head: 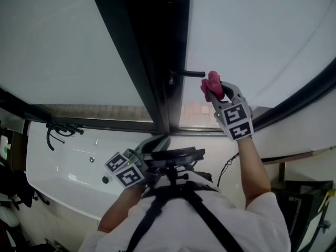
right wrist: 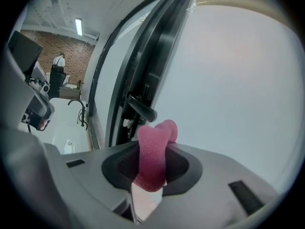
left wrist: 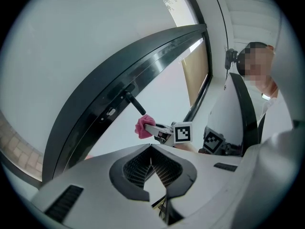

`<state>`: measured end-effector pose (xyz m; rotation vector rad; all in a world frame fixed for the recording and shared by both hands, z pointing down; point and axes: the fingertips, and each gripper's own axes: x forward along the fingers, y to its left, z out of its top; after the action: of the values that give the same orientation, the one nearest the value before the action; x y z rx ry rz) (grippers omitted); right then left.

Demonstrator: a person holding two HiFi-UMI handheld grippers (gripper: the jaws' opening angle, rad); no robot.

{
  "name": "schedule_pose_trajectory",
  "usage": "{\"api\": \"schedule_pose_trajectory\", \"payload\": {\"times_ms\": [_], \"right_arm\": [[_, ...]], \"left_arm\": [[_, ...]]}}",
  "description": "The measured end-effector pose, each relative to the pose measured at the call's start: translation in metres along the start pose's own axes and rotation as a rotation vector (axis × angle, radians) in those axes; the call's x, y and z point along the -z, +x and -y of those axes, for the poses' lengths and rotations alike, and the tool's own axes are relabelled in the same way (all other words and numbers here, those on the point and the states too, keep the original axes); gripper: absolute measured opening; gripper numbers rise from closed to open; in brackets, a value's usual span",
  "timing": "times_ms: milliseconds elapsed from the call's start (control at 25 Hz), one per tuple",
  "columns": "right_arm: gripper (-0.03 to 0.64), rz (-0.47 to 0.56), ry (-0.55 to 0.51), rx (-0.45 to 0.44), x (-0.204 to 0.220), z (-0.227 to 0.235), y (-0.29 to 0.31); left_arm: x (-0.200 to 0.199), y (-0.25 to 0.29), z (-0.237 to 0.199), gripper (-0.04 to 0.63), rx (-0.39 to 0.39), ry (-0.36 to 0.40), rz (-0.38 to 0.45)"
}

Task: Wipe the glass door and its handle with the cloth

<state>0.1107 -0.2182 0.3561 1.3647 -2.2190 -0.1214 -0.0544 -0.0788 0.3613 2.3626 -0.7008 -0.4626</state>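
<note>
Left claw (left wrist: pixel 151 149), closed and empty, hangs low; right claw (head: pixel 215 91) pinches the pink cloth (right wrist: pixel 153 147) just beside the handle (head: pixel 190 73).

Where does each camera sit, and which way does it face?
Head view: head-mounted, facing down at the frosted glass door and black lever handle; left gripper, right gripper and right forearm show.
Left gripper view: behind its shut, empty jaws, facing the handle; the harnessed torso shows.
Right gripper view: behind jaws clamping the pink cloth, facing the handle.
Shared: all show the handle.
</note>
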Motion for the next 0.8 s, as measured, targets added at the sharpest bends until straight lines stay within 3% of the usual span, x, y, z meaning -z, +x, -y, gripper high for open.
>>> {"api": "schedule_pose_trajectory", "payload": {"times_ms": [160, 400, 800], "right_arm": [[0.106, 0.024, 0.053, -0.068, 0.001, -0.034, 0.021], [0.106, 0.117, 0.025, -0.144, -0.039, -0.085, 0.052], [0.106, 0.227, 0.078, -0.103, -0.068, -0.089, 0.07]], "left_arm": [[0.001, -0.001, -0.001, -0.006, -0.01, 0.0, 0.0], [-0.001, -0.005, 0.0, -0.006, -0.024, 0.005, 0.013], [-0.003, -0.01, 0.003, -0.006, -0.047, 0.013, 0.035]]}}
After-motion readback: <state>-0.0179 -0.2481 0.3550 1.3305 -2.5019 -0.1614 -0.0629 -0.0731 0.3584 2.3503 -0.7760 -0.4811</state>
